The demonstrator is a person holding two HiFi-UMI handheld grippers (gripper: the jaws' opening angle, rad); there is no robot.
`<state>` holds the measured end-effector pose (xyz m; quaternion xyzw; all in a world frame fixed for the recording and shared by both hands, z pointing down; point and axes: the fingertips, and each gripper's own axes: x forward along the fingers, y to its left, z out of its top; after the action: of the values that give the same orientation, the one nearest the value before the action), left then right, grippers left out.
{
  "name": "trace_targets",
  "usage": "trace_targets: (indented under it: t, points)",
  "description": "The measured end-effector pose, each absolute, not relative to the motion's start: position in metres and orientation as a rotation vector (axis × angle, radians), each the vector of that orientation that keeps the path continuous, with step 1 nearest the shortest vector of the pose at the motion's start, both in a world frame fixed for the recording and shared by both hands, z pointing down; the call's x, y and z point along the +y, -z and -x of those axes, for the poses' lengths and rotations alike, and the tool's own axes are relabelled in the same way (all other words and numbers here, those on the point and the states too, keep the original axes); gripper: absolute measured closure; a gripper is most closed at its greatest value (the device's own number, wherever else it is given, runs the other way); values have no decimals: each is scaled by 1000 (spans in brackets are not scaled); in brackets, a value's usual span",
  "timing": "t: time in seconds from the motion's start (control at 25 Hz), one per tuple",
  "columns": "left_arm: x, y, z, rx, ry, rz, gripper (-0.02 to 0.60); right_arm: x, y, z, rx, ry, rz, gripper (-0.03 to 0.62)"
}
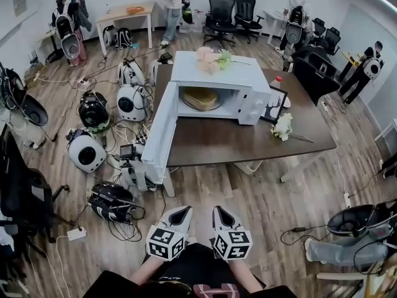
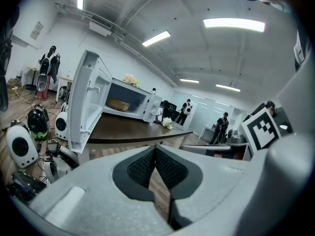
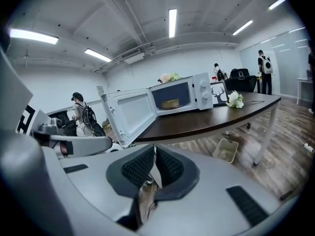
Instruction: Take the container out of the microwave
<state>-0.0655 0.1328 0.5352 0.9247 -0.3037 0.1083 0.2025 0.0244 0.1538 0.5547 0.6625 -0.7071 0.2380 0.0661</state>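
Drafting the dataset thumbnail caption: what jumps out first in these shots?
The white microwave on the dark table, its door swung wide open to the left, with a golden container sitting inside. Near the bottom of the head view, the left tongs and right tongs sit side by side, both shut and empty, short of the table. Rounded white and black units crowd the floor at its left.

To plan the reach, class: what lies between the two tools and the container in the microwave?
Head view: wood floor, then bare dark tabletop in front of the container.
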Motion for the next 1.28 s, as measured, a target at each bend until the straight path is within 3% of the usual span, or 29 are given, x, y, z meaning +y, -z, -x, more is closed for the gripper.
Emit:
trace_targets:
  t: [0.88,1.28]
  points:
    - [51,-540,13,-852,-369,-2598,572,65,-532,-63,-2195,-549,-1911,471]
    - [-28,-532,-19,-885,-384,-2603,572,-17,-513,-93,-2191,-483,-1921,456]
